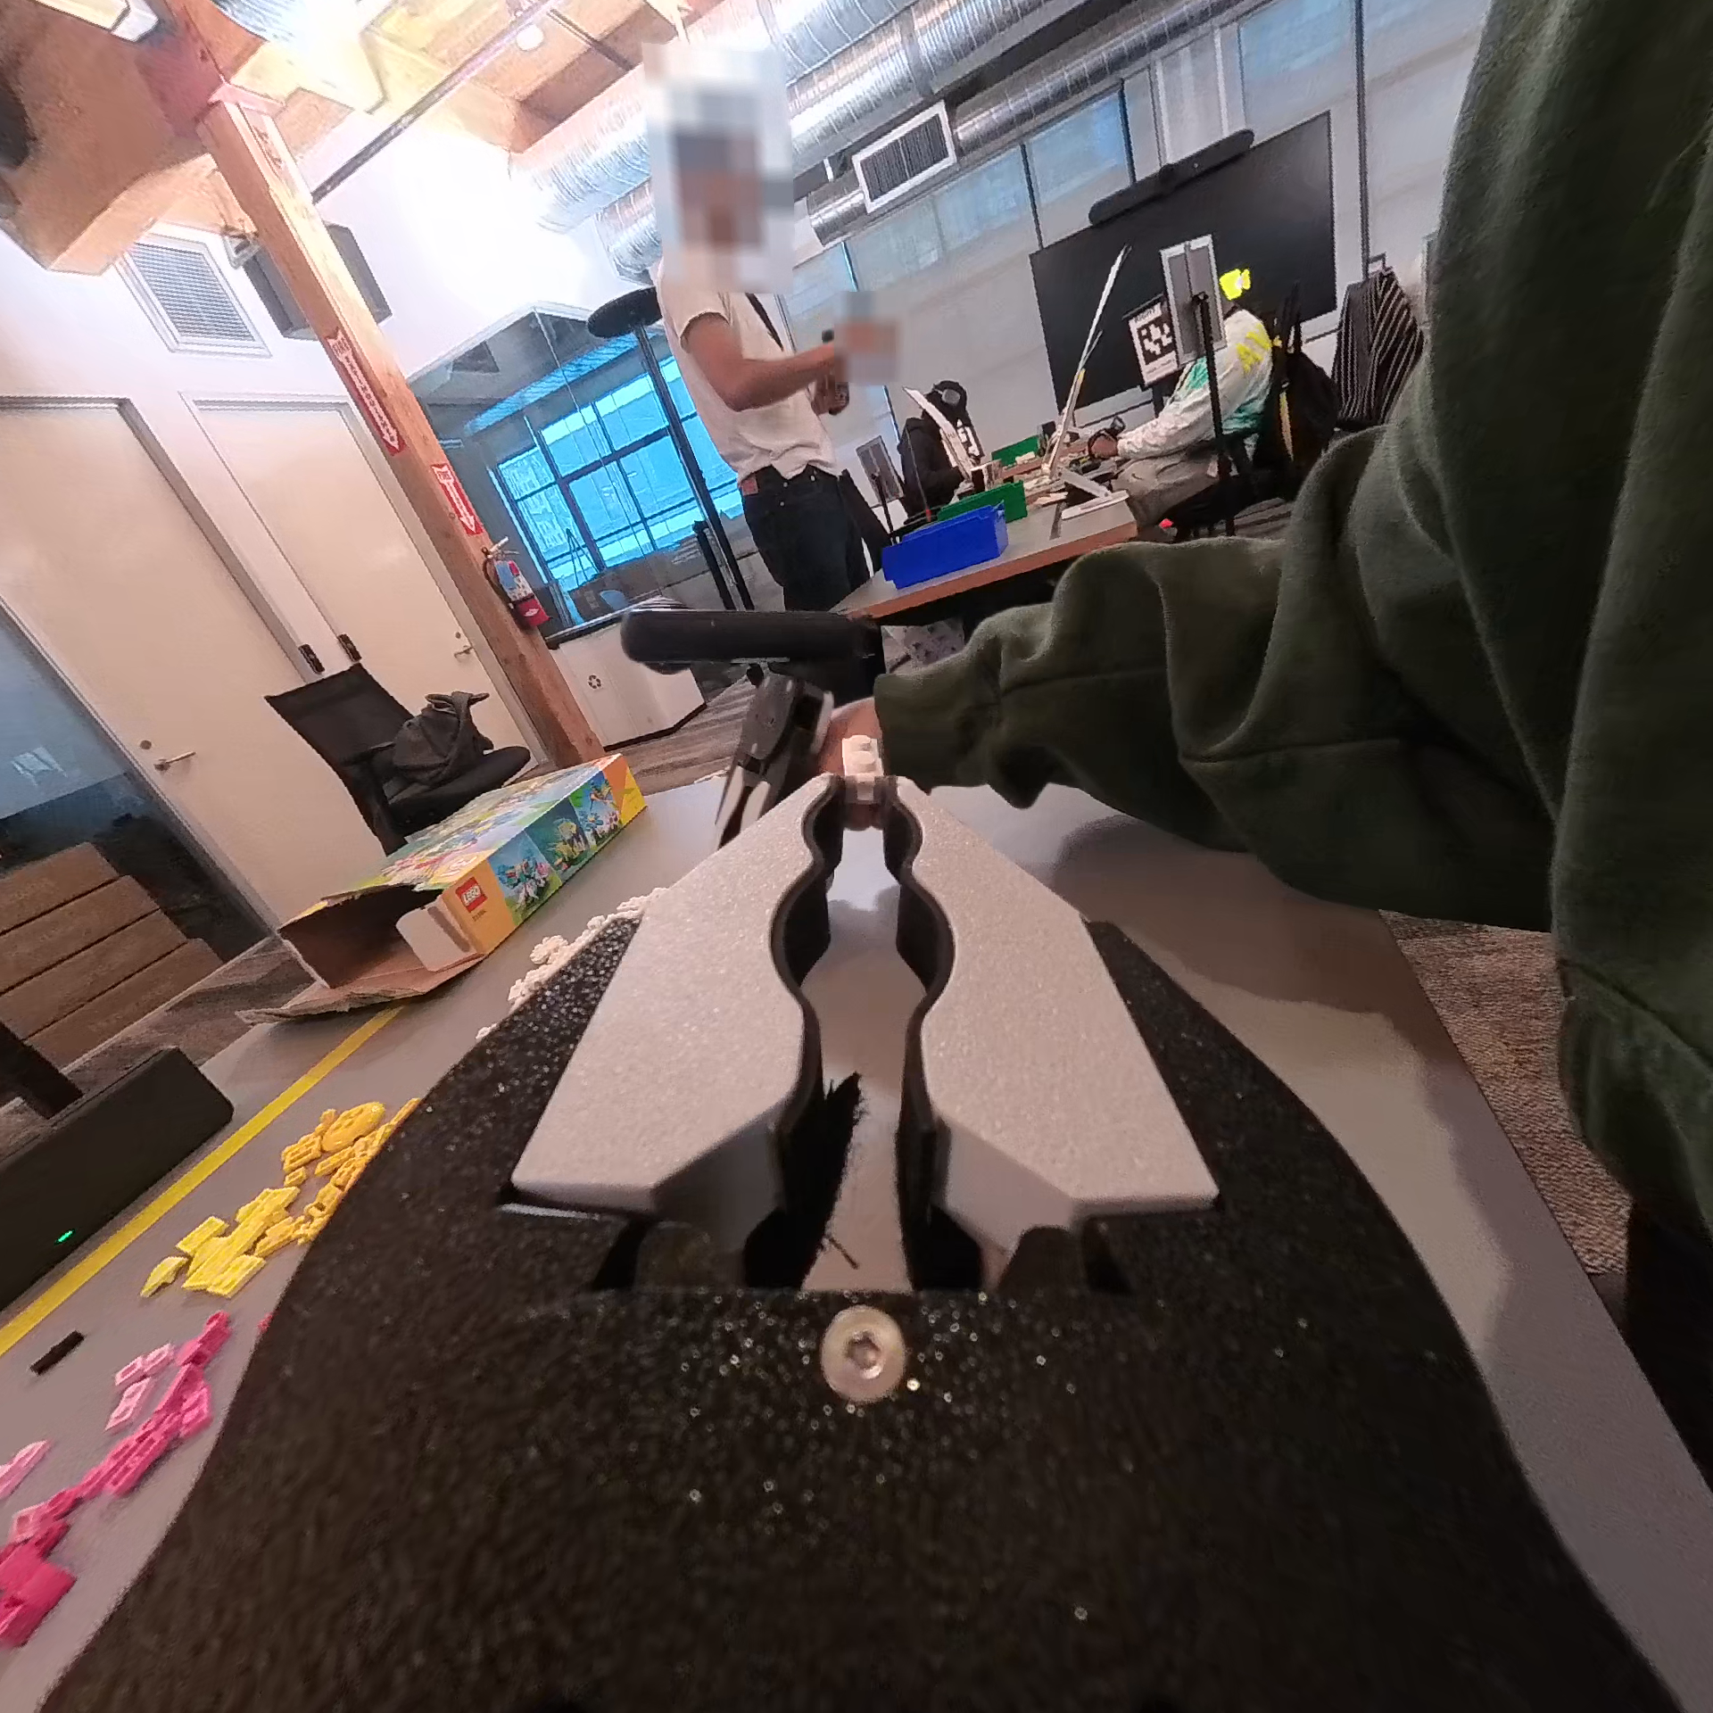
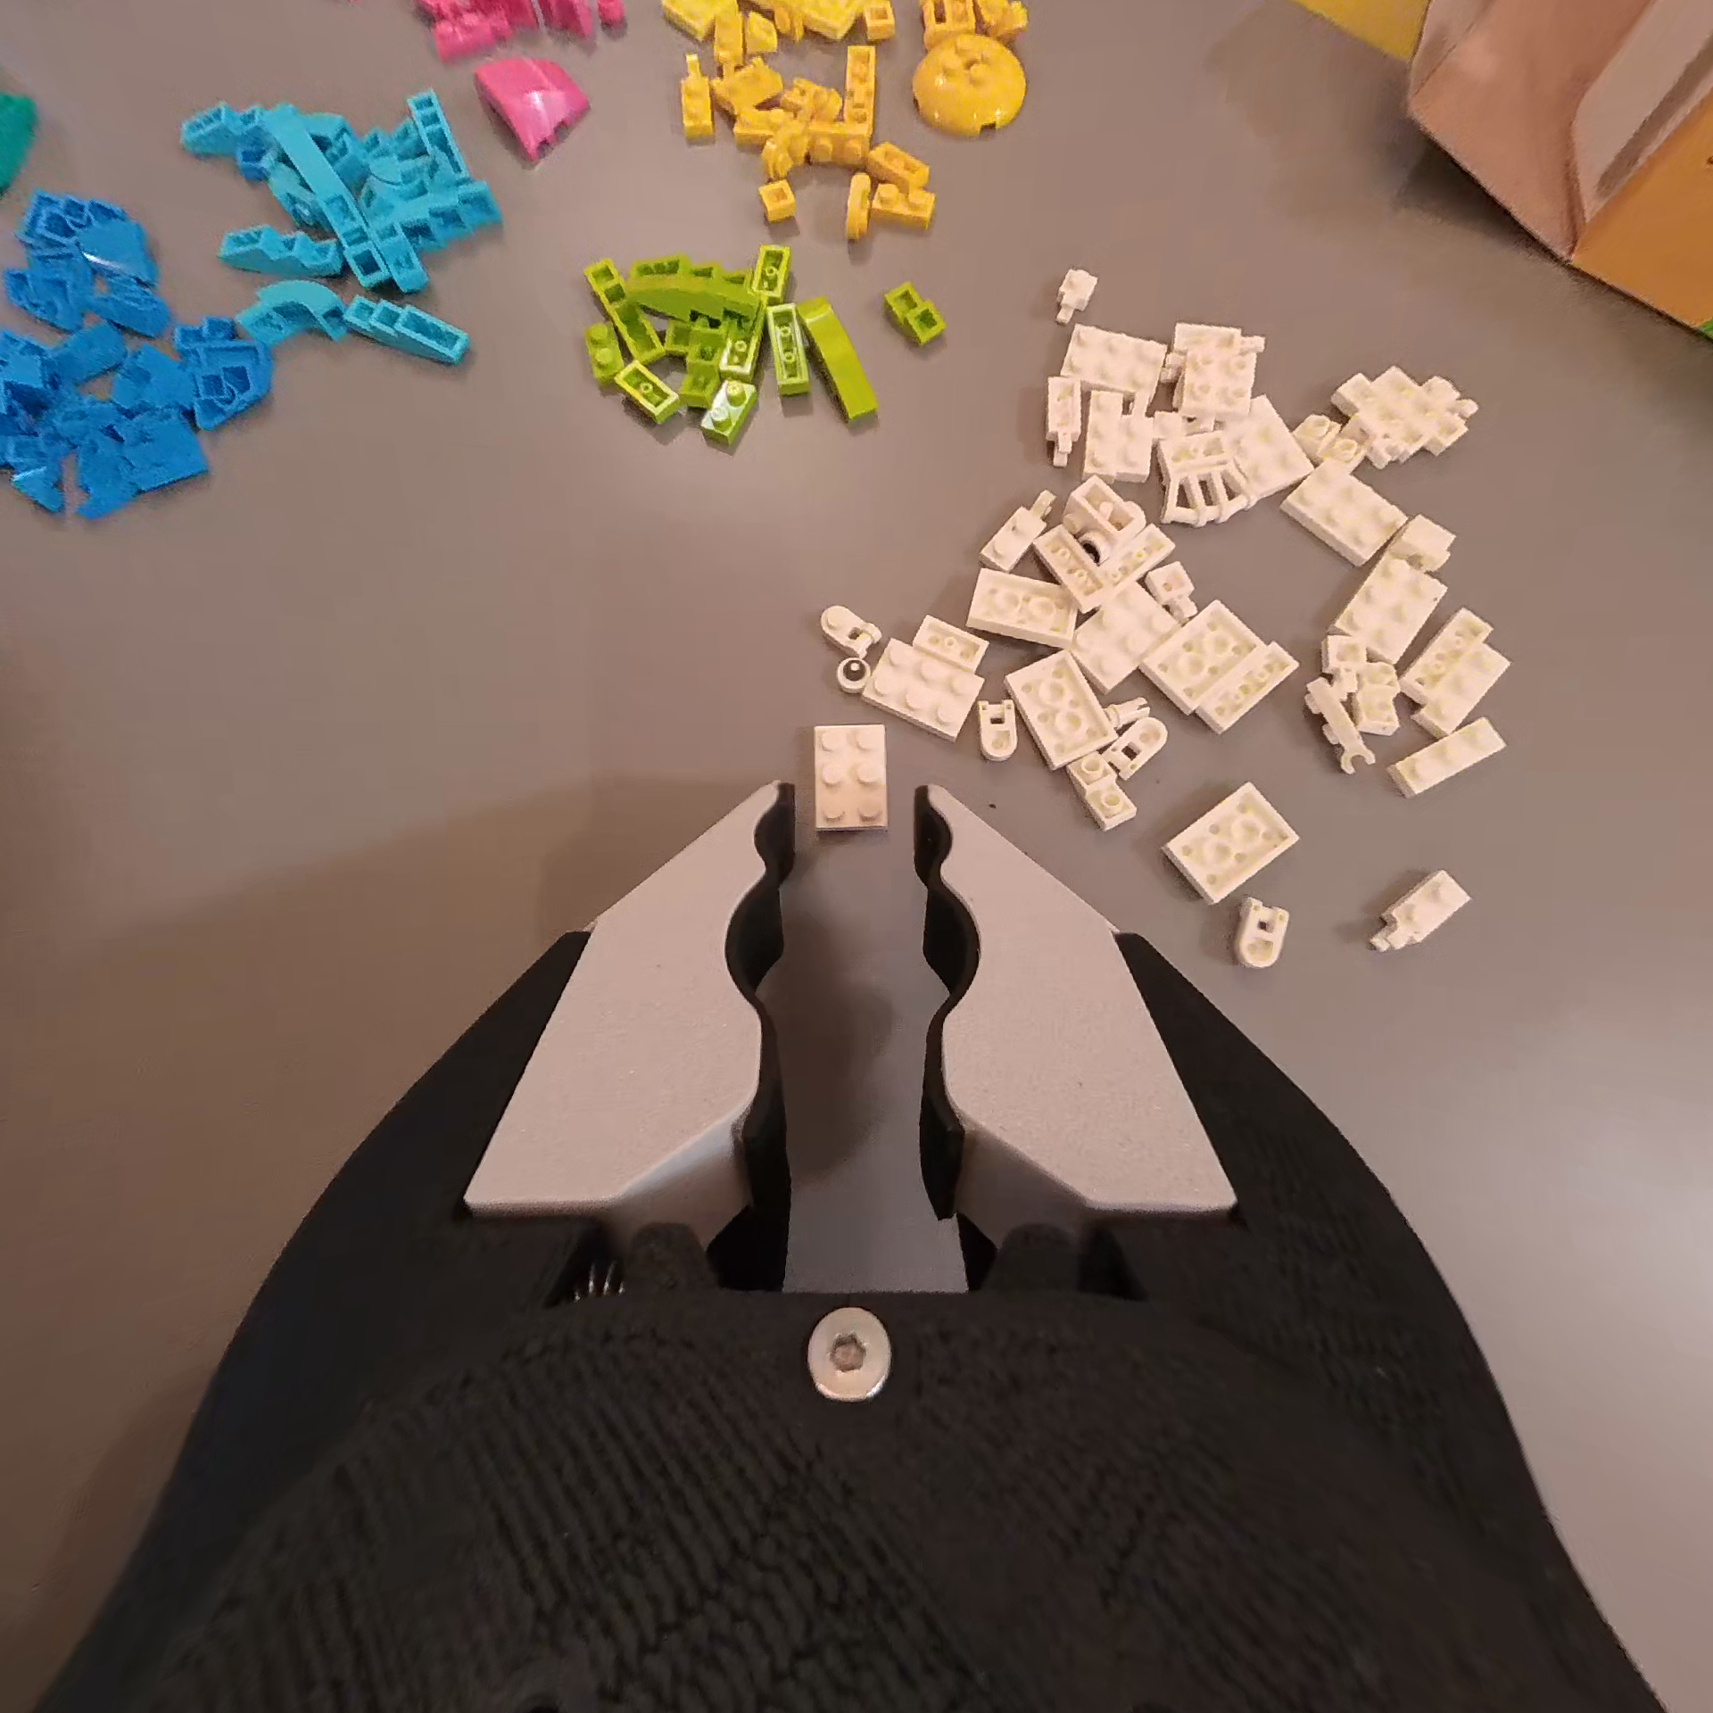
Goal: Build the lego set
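My left gripper (image 1: 862, 808) is shut on a small white lego piece (image 1: 860, 771) at its fingertips, held above the grey table (image 1: 1205, 927). My right gripper (image 2: 855, 805) is open, pointing down at the table, its tips on either side of a white 2x3 plate (image 2: 851, 777) that lies flat, studs up. A pile of white pieces (image 2: 1233, 575) lies just right of it. The right gripper also shows in the left wrist view (image 1: 742, 816), beyond my left fingertips, held by a green-sleeved arm (image 1: 1251, 667).
Sorted piles lie on the table: lime green (image 2: 732, 348), yellow (image 2: 825, 102), light blue (image 2: 361, 213), dark blue (image 2: 102, 371), pink (image 2: 528, 93). The opened lego box (image 1: 501, 881) lies at the table's far side. A black device (image 1: 93, 1159) sits left. People stand and sit behind. Tip to tip, the grippers are about 30 centimeters apart. About 35 centimeters separates my right fingertips from the black device (image 1: 93, 1159).
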A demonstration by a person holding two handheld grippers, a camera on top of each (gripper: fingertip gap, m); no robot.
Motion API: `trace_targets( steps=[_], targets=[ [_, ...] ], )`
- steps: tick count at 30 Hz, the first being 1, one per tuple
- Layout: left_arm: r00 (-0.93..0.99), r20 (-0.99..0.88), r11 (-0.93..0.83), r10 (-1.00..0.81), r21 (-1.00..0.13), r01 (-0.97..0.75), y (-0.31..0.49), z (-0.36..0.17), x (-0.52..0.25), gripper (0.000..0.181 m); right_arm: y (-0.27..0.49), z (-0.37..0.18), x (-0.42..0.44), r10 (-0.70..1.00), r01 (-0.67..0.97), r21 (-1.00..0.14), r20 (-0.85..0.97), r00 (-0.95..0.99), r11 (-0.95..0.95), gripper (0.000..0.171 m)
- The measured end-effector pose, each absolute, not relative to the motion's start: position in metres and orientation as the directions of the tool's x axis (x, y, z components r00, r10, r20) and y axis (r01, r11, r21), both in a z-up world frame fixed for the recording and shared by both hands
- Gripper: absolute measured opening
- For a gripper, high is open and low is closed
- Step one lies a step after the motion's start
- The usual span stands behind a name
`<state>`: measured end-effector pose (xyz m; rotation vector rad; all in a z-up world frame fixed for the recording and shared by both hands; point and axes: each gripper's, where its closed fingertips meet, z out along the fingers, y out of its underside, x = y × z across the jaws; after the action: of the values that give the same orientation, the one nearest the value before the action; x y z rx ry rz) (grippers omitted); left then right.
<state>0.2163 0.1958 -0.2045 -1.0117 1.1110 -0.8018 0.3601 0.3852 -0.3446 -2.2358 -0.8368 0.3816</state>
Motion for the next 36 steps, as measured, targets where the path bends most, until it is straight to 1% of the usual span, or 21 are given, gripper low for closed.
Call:
trace_targets(
  steps=[3,6,7,9,12,17,19,22,25,28,29,36],
  targets=[
    [0.267,-0.329,0.348,-0.906,-0.937,0.026,0.196,-0.205,0.217,0.004,0.382,-0.351,0.354,0.678,0.464,-0.700,-0.038,0.735,-0.542,0.023],
    [0.265,-0.328,0.347,-0.907,-0.938,0.024,0.196,-0.206,0.217,0.004,0.371,-0.349,0.333,0.735,0.464,-0.703,-0.124,0.666,-0.539,0.022],
    [0.264,-0.328,0.346,-0.907,-0.938,0.023,0.196,-0.206,0.217,0.004,0.372,-0.347,0.330,0.741,0.459,-0.712,-0.129,0.658,-0.532,0.022],
    [0.262,-0.329,0.346,-0.907,-0.938,0.022,0.196,-0.206,0.217,0.004,0.385,-0.338,0.335,0.722,0.440,-0.744,-0.082,0.687,-0.503,0.021],
    [0.262,-0.332,0.349,-0.906,-0.937,0.022,0.195,-0.206,0.217,0.004,0.412,-0.328,0.352,0.640,0.396,-0.782,-0.006,0.768,-0.482,0.018],
    [0.263,-0.334,0.351,-0.905,-0.936,0.021,0.196,-0.206,0.217,0.004,0.440,-0.329,0.383,0.522,0.407,-0.772,0.114,0.845,-0.489,0.019],
    [0.262,-0.335,0.352,-0.905,-0.936,0.020,0.195,-0.206,0.217,0.004,0.452,-0.324,0.401,0.448,0.349,-0.793,0.109,0.887,-0.499,0.018],
    [0.260,-0.337,0.354,-0.905,-0.935,0.019,0.195,-0.206,0.217,0.005,0.468,-0.319,0.431,0.332,0.226,-0.804,0.038,0.943,-0.550,0.018],
    [0.259,-0.339,0.355,-0.905,-0.935,0.018,0.194,-0.207,0.218,0.005,0.479,-0.321,0.445,0.292,0.173,-0.773,-0.017,0.956,-0.611,0.020],
    [0.259,-0.340,0.357,-0.904,-0.934,0.017,0.195,-0.207,0.217,0.005,0.485,-0.322,0.442,0.312,0.175,-0.732,-0.054,0.949,-0.659,0.009],
    [0.258,-0.340,0.356,-0.904,-0.934,0.017,0.195,-0.207,0.218,0.005,0.487,-0.324,0.440,0.320,0.175,-0.713,-0.073,0.945,-0.679,0.008],
    [0.256,-0.342,0.359,-0.904,-0.933,0.018,0.194,-0.206,0.218,0.005,0.499,-0.336,0.439,0.327,0.217,-0.608,-0.074,0.942,-0.764,0.009]
  ],
)
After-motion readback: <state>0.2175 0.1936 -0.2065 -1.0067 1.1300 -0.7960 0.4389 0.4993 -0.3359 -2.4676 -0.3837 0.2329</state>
